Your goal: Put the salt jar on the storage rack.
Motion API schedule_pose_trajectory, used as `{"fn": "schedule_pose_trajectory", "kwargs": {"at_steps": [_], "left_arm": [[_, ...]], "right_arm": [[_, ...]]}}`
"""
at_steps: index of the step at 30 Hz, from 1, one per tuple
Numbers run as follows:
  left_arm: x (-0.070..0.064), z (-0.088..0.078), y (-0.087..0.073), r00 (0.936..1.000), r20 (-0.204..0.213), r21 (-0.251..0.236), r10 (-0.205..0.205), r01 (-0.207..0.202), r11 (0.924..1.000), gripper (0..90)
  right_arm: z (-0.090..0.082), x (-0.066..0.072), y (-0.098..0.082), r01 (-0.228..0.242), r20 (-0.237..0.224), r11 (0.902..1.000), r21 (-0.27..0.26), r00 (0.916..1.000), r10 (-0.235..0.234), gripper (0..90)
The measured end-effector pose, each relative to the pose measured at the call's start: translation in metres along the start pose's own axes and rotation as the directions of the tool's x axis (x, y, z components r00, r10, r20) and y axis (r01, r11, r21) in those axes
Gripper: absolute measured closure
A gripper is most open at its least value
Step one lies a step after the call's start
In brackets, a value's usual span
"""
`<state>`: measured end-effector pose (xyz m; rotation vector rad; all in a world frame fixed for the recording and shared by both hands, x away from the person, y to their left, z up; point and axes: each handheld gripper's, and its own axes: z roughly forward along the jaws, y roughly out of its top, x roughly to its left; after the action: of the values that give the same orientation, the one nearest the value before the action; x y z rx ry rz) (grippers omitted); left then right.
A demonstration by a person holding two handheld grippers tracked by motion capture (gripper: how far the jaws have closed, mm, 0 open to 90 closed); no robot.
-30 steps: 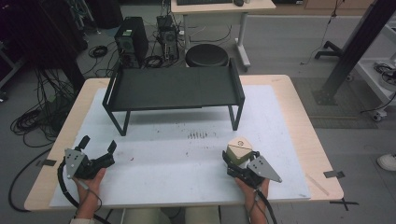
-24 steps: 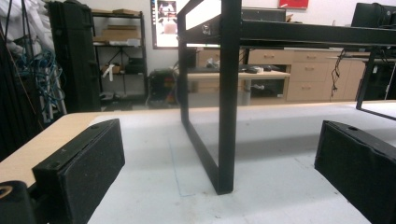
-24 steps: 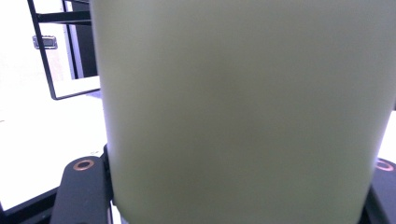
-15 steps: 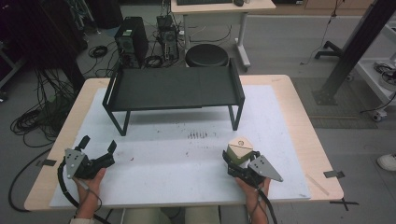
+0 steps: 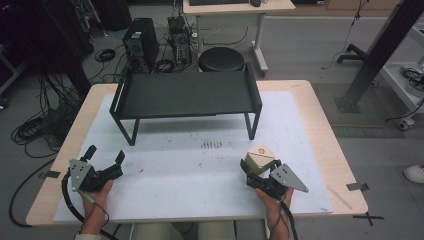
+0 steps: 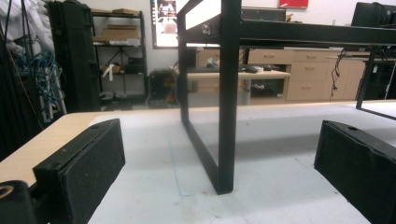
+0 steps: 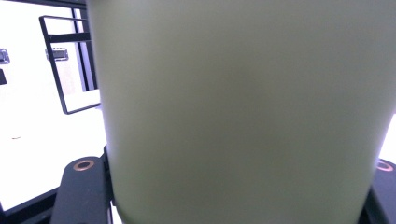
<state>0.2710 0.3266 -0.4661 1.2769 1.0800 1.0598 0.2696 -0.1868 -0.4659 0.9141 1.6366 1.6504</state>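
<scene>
Left claw [image 6: 219, 172] low over the white mat [image 6: 280, 154] on the desk, jaws wide apart at 8 and 4 o'clock, nothing between. Black rack leg [image 6: 227, 116] stands at 12 o'clock, foot on the mat. Wooden drawers [image 6: 303, 79] beyond.

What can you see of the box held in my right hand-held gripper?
The box is small, with a pale tan top carrying a small dark mark and olive-green sides that look matte and smooth. It sits upright between the jaws of the right hand-held gripper, which are shut on its sides, low over the white mat at the table's near right, in front of the black rack.
</scene>
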Motion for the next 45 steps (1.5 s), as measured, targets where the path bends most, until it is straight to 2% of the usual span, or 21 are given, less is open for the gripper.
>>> {"fn": "schedule_pose_trajectory", "kwargs": {"at_steps": [6, 9, 24, 28, 41, 45], "left_arm": [[0.0, 0.0, 0.0, 1.0, 0.0, 0.001, 0.0, 0.0, 1.0, 2.2], [0.0, 0.0, 0.0, 1.0, 0.0, 0.0, 0.0, 0.0, 1.0, 2.3], [0.0, 0.0, 0.0, 1.0, 0.0, 0.001, -0.001, 0.001, 1.0, 2.3], [0.0, 0.0, 0.0, 1.0, 0.0, 0.001, -0.001, 0.001, 1.0, 2.3], [0.0, 0.0, 0.0, 1.0, 0.0, 0.001, -0.001, 0.001, 1.0, 2.3], [0.0, 0.0, 0.0, 1.0, 0.0, 0.002, 0.0, 0.0, 1.0, 2.3]], "right_arm": [[-0.002, -0.002, 0.013, -0.039, -0.027, 0.9992, -0.013, 0.9989, 0.039, 30.2], [-0.004, -0.002, 0.023, -0.039, -0.042, 0.9992, -0.009, 0.9984, 0.039, 30.2], [-0.007, -0.002, 0.076, -0.021, -0.105, 0.9997, -0.016, 0.9943, 0.019, 30.2], [-0.005, -0.002, 0.087, -0.024, -0.111, 0.9994, -0.024, 0.9936, 0.022, 30.2], [0.007, 0.003, 0.124, 0.015, -0.129, 0.9991, -0.039, 0.9914, -0.02, 30.2], [0.009, 0.003, 0.129, 0.015, -0.128, 0.9989, -0.043, 0.9915, -0.02, 30.2]]}}
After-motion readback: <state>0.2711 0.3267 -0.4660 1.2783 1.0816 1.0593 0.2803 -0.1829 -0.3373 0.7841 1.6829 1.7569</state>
